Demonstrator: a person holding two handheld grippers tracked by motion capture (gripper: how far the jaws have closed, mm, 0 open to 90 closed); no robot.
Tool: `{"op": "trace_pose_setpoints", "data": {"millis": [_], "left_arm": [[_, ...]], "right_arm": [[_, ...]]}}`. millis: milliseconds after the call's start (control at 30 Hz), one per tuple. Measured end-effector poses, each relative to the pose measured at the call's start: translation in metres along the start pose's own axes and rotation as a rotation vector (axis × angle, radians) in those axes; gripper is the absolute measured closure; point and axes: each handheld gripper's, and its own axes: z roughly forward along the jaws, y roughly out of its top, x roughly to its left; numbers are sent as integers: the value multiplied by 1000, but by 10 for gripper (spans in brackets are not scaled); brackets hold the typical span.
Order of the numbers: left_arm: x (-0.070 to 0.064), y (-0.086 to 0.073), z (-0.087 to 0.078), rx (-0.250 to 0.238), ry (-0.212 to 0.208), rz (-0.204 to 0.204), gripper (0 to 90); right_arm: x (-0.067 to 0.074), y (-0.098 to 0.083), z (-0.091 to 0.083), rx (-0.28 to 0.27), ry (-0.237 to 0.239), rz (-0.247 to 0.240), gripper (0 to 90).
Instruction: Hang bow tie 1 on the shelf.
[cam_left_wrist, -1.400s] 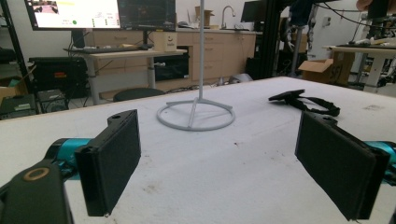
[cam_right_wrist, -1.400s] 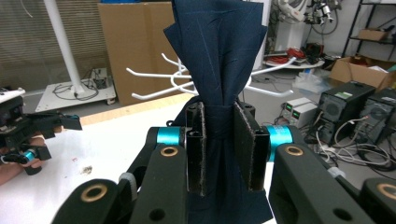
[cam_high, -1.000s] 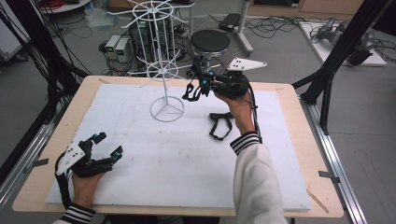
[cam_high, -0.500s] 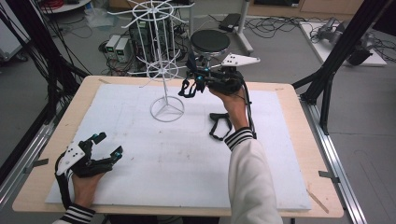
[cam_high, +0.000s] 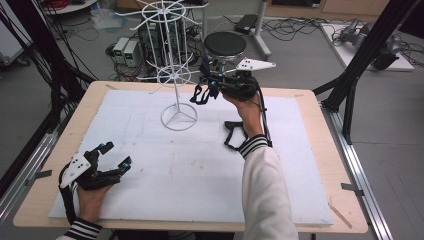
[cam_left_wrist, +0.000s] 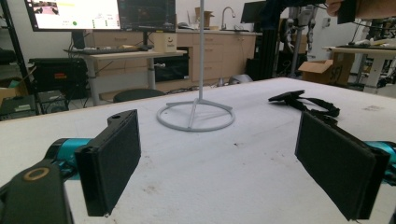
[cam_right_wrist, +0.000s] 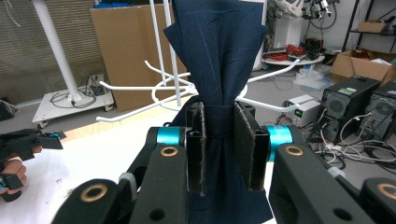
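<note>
Right gripper (cam_right_wrist: 219, 144) upper middle of high view, clamped on dark cloth (cam_right_wrist: 219, 56) beside white rack (cam_high: 175, 75), left gripper (cam_high: 112, 159) lower left on surface (cam_high: 210, 165), jaws wide, holding nothing

Rack (cam_high: 172, 65) top beyond the frame edge

The wire display stand (cam_high: 174, 75) is white, as is the mat (cam_high: 150, 165) on the pale wooden table (cam_high: 320, 150). The bow tie (cam_right_wrist: 219, 70) is plain navy blue. The second bow tie (cam_high: 234, 134) looks black. Both sleeve cuffs (cam_high: 253, 145) are striped black and white.
</note>
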Motion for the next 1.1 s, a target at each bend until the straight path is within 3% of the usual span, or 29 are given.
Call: {"op": "trace_pose_setpoints", "data": {"millis": [1100], "left_arm": [[0,0,0,4,4,-1,147]], "right_arm": [[-17,-22,23,67,16,37,756]]}}
